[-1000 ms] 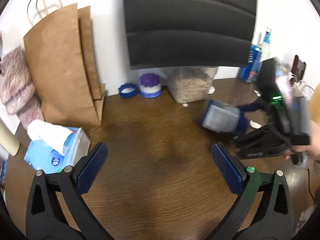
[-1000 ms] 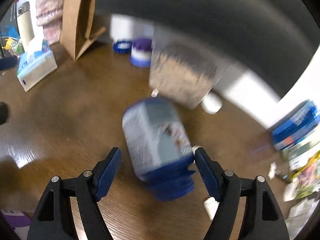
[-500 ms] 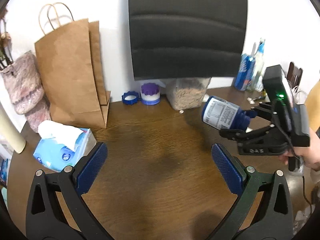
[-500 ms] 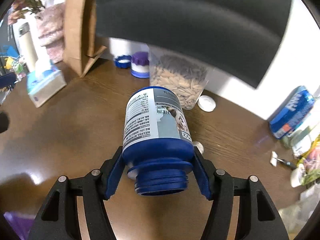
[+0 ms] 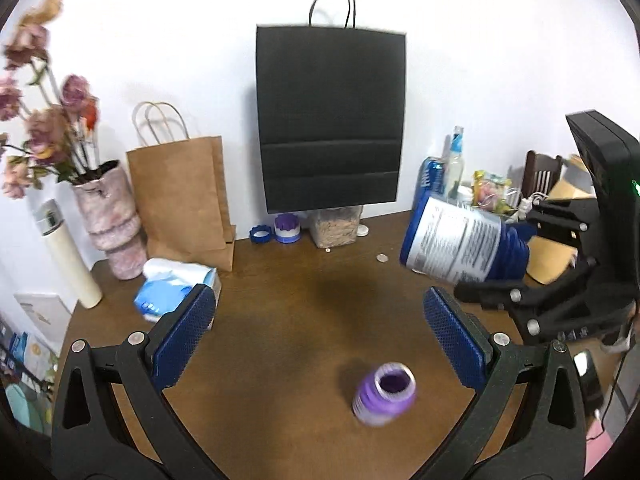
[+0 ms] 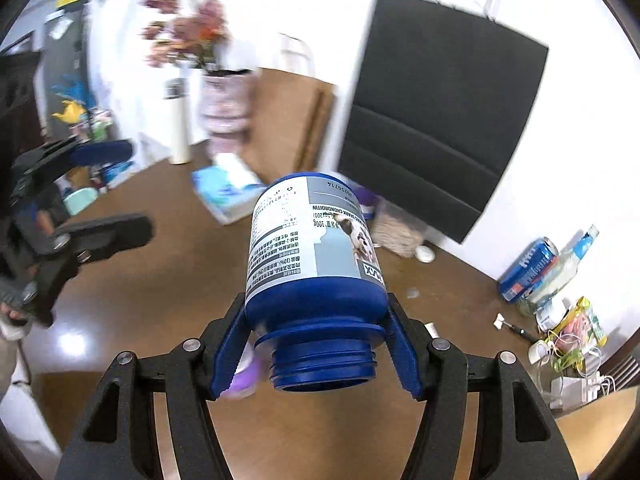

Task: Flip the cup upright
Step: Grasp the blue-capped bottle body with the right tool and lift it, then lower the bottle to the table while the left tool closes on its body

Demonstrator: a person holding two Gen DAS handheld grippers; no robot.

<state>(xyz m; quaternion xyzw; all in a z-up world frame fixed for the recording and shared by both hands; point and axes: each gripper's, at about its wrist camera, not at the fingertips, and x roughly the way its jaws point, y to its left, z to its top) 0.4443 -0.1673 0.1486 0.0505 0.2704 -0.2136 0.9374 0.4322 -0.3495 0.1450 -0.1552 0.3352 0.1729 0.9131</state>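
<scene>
Aloft, right gripper clamping tilted blue bottle, left gripper spread

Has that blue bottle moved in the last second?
Yes. The blue bottle has risen off the table, now level with the black bag's bottom edge.

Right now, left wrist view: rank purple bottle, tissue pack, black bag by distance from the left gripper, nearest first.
1. purple bottle: on the table just ahead of the open left gripper, right of centre.
2. tissue pack: farther out, by the left finger.
3. black bag: farthest, at the back wall.
</scene>
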